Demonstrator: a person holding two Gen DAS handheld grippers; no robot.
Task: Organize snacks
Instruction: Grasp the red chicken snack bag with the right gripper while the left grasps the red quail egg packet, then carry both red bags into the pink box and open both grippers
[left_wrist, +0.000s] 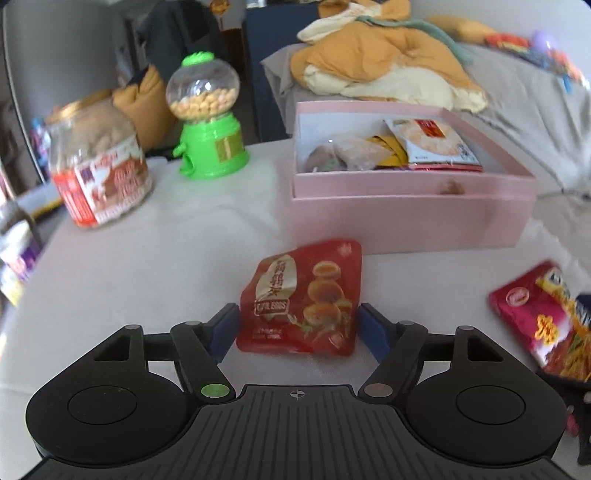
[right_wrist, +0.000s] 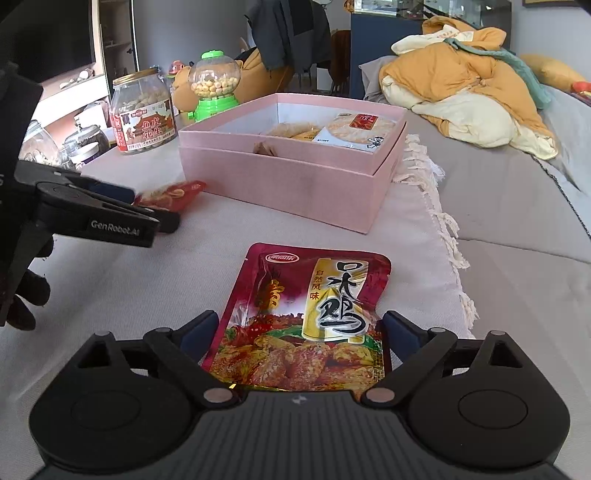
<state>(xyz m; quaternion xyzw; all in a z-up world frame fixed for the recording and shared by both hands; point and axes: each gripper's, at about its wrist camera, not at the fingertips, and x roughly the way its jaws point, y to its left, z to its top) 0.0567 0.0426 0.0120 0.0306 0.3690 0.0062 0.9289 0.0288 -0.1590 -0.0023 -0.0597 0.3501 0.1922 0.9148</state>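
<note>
A red quail-egg packet (left_wrist: 303, 295) lies on the white cloth in front of the pink box (left_wrist: 406, 206). My left gripper (left_wrist: 297, 312) is open, one blue pad on each side of the packet with a small gap. In the right wrist view a dark red chicken snack packet (right_wrist: 310, 306) lies flat between the fingers of my open right gripper (right_wrist: 299, 319), which do not press on it. The left gripper (right_wrist: 155, 206) shows there at the left, over the red packet (right_wrist: 173, 194). The pink box (right_wrist: 280, 177) holds a rice-cracker packet (right_wrist: 354, 129) and other snacks.
A peanut jar (left_wrist: 99, 162) and a green candy dispenser (left_wrist: 208, 122) stand at the back left. Glass jars (right_wrist: 85, 140) sit at the far left edge. Yellow bedding (left_wrist: 380, 66) is piled behind the box. The cloth's fringed edge (right_wrist: 450, 236) runs along the right.
</note>
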